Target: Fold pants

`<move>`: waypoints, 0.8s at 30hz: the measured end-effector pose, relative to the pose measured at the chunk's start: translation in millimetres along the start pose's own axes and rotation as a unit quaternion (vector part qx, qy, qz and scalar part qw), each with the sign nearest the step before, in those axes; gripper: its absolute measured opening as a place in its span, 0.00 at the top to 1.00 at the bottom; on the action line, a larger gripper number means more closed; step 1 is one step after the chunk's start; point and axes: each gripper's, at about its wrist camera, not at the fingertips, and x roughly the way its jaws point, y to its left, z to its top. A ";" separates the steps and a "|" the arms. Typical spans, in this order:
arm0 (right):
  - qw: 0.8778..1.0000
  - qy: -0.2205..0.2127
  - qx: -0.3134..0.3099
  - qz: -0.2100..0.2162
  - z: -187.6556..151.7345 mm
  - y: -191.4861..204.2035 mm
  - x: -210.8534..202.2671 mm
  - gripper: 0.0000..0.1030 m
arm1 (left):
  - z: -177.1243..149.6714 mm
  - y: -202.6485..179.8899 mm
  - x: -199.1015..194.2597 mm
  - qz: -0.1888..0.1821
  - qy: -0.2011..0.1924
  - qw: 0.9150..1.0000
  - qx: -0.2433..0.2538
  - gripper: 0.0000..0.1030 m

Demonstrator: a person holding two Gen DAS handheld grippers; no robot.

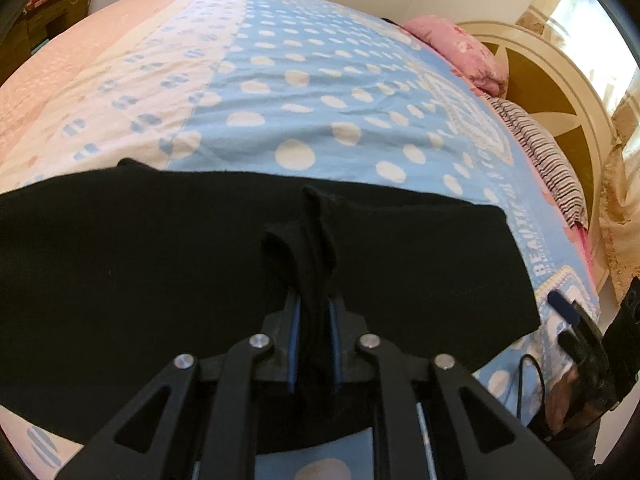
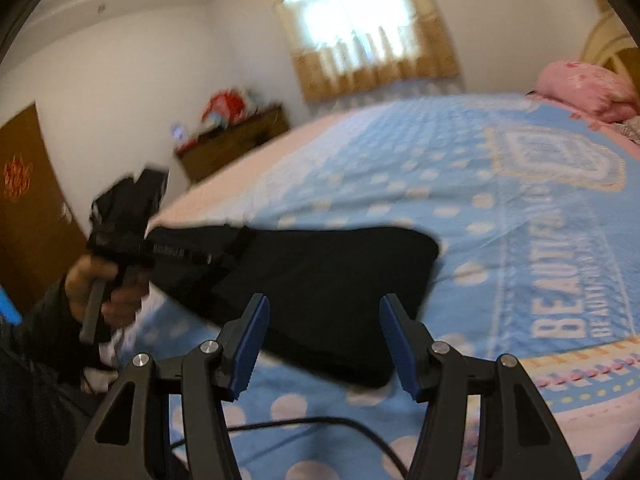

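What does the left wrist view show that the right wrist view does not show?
Only the left wrist view shows the left gripper shut on a bunch of the black pants, and a striped pillow. Only the right wrist view shows the right gripper open and empty, a window and a dresser. Both show the pants, the dotted blue bedspread and the pink pillow.

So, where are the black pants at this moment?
The black pants lie on the blue dotted bedsheet near the bed's front edge. The left tool pinches a bunched fold; the open right tool hovers just short of them.

Right claw point(image 2: 320, 316) agape above black pants point(image 2: 320, 280) on the polka-dot blanket point(image 2: 480, 216)
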 end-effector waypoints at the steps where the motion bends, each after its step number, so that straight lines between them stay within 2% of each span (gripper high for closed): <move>1: 1.000 0.028 -0.002 -0.007 -2.7 0.8 9.8 0.42 | -0.2 -0.3 0.0 0.005 -0.002 1.000 0.004 0.81; 4: 0.995 0.087 -0.002 -0.038 -13.6 -2.4 32.0 0.42 | -1.3 -1.6 -2.8 0.014 -0.011 1.000 0.015 0.77; 5: 0.996 0.085 -0.007 -0.040 -14.1 -0.8 32.5 0.42 | -2.1 -2.7 -4.7 0.021 -0.017 0.999 0.023 0.76; 8: 0.995 0.086 -0.020 -0.039 -8.2 7.1 26.5 0.42 | -4.3 -1.2 -10.4 0.042 -0.027 0.998 0.031 0.64; 11: 0.998 0.059 -0.027 0.002 8.1 13.6 11.5 0.41 | -6.6 3.0 -16.7 0.048 -0.033 0.998 0.033 0.55; 12: 0.998 0.053 -0.030 0.008 14.5 15.5 9.7 0.38 | -7.5 5.0 -17.7 0.049 -0.032 0.998 0.031 0.52; 16: 0.997 0.058 -0.042 0.000 36.5 12.9 31.4 0.36 | -8.4 14.3 -18.4 0.048 -0.029 0.998 0.012 0.49; 18: 0.997 0.072 -0.022 -0.002 45.7 2.4 50.7 0.36 | -8.6 14.9 -19.7 0.046 -0.029 0.998 0.011 0.49; 19: 0.996 0.093 -0.006 -0.009 47.5 -7.8 65.4 0.36 | -9.0 14.4 -20.2 0.046 -0.030 0.998 0.013 0.47; 21: 0.990 0.129 0.020 -0.052 46.1 -27.8 87.7 0.36 | -8.6 15.3 -21.9 0.045 -0.032 0.998 0.010 0.47; 22: 0.989 0.131 0.036 -0.052 44.3 -35.0 91.1 0.36 | -8.5 16.8 -24.3 0.042 -0.034 0.999 0.009 0.47; 24: 0.992 0.111 0.062 -0.024 46.5 -38.9 81.3 0.36 | -8.4 20.9 -30.9 0.043 -0.041 0.998 0.007 0.45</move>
